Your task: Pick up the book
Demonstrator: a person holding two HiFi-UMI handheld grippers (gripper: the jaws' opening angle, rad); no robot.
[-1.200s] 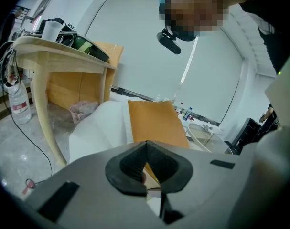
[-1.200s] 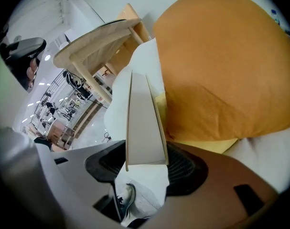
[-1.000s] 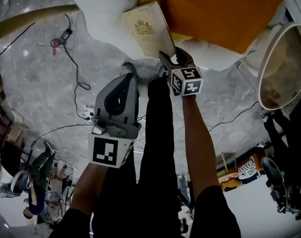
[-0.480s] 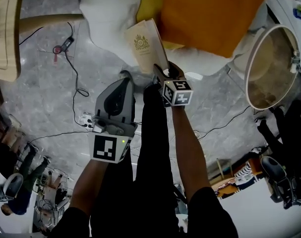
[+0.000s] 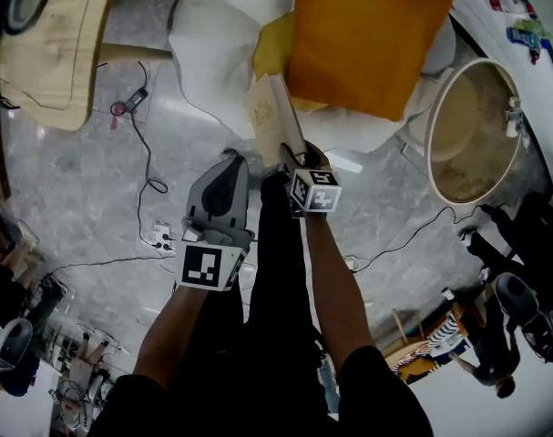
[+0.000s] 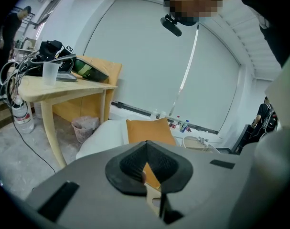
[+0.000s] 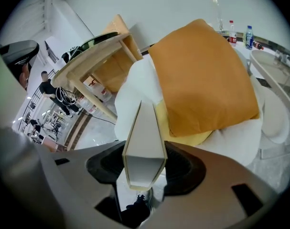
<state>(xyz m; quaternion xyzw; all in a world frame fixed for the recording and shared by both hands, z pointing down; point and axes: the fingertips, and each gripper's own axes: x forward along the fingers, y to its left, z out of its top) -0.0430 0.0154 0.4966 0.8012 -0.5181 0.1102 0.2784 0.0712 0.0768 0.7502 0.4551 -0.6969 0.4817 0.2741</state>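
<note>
My right gripper point(image 5: 297, 158) holds a cream book point(image 5: 274, 119) with a gold crest by its lower end. Its jaws are closing, with the book between them and the pads pressing both covers. In the right gripper view the book point(image 7: 144, 142) stands edge-on between the pads of that gripper point(image 7: 145, 170), its spine toward the camera. It hangs in front of an orange cushion point(image 5: 367, 44) and a white cushion point(image 5: 223, 53). My left gripper point(image 5: 232, 158) is beside it on the left, jaws together with nothing between them; in its own view the tips point(image 6: 145, 146) meet.
A round pale tub point(image 5: 472, 130) stands at the right. A wooden table point(image 5: 62, 53) is at the upper left. Cables point(image 5: 144, 135) and a power strip point(image 5: 162, 237) lie on the grey marble floor. The person's legs are directly below the grippers.
Both grippers have risen, and the book has come up with the right one, away from the white cushion. The left gripper stays shut and empty.
</note>
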